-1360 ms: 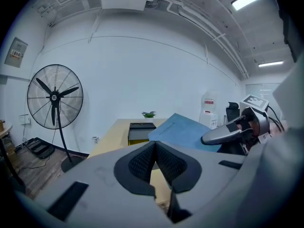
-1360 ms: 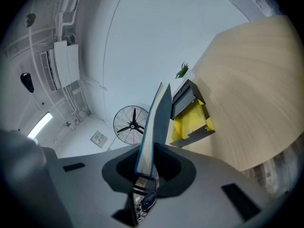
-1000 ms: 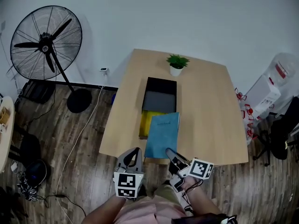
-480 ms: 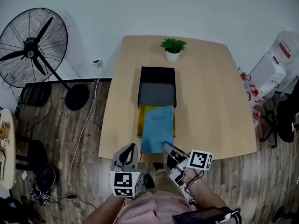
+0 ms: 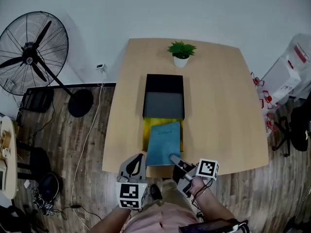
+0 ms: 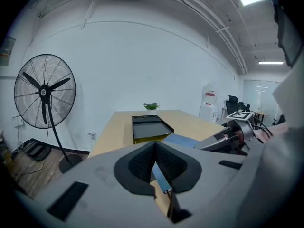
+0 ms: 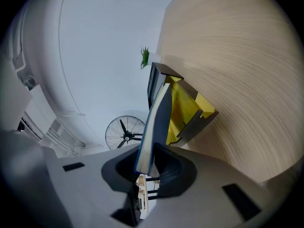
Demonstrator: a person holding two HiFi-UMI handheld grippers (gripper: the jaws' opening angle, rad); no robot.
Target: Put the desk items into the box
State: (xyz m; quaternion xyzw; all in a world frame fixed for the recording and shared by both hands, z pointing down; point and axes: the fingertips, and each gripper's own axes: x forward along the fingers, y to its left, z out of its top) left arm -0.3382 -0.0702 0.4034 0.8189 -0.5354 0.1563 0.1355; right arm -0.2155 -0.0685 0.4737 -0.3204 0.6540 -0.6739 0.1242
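Note:
A box [image 5: 146, 130] with a yellow inside and a black lid part [image 5: 164, 102] behind it lies mid-table. A blue book [image 5: 164, 143] lies flat over the yellow opening, its near edge pinched by my right gripper [image 5: 174, 158], which is shut on it. In the right gripper view the book [image 7: 154, 122] stands edge-on between the pads of that gripper [image 7: 149, 163], in front of the yellow box [image 7: 185, 106]. My left gripper [image 5: 139, 159] hovers at the table's front edge, left of the book, shut and holding nothing. In its own view the left gripper [image 6: 155, 146] points toward the box [image 6: 149, 127].
A small potted plant [image 5: 181, 52] stands at the table's far edge. A large standing fan [image 5: 29, 57] is on the wooden floor to the left, with cables near it. A water dispenser [image 5: 286, 76] and a dark chair [image 5: 299, 125] stand on the right.
The blue book has swung from a tilt right of the box to lie square over the yellow opening, and has come lower. Both grippers stay near the table's front edge.

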